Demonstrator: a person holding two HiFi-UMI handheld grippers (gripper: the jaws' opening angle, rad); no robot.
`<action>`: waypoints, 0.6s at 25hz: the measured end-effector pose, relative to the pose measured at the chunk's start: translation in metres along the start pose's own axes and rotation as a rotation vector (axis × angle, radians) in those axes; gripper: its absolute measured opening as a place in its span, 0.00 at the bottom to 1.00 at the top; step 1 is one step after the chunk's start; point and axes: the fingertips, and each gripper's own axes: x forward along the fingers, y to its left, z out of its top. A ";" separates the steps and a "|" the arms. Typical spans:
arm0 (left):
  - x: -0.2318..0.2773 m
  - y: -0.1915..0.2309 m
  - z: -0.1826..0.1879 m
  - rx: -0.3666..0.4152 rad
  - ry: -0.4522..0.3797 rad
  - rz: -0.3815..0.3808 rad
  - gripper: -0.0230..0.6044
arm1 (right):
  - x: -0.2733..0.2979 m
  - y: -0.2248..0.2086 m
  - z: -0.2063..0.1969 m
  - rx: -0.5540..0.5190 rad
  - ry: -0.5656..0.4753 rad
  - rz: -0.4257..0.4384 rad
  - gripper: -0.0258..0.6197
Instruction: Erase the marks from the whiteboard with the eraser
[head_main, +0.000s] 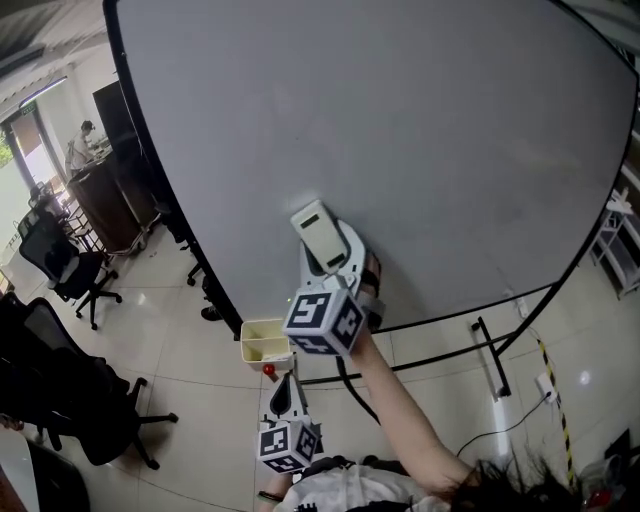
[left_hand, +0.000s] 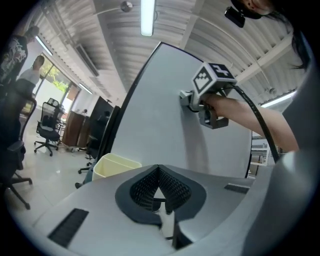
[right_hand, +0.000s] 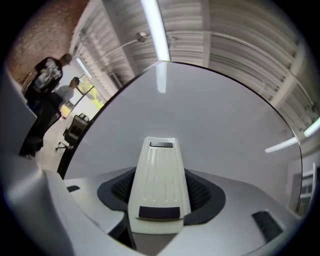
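Eraser (head_main: 317, 232) clamped lengthwise between jaws of right tool (head_main: 335, 268), pressed against whiteboard (head_main: 420, 120) in its lower middle area. Left tool (head_main: 287, 398) held low, below board edge, jaws brought fully together, nothing gripped. Cream bin (head_main: 264, 342) seen between the two tools, near board edge. Office chairs (head_main: 60, 265) parked at left.

All three views face the same whiteboard (head_main: 400, 130).
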 end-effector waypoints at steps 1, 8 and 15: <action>0.000 -0.004 0.000 0.004 -0.001 -0.011 0.02 | 0.002 0.014 0.001 -0.048 0.000 0.015 0.47; -0.001 -0.022 0.002 0.072 -0.010 -0.077 0.02 | -0.015 -0.084 -0.077 0.107 0.087 -0.157 0.47; 0.002 -0.034 -0.001 0.090 0.008 -0.110 0.02 | -0.015 -0.090 -0.096 0.189 0.107 -0.161 0.47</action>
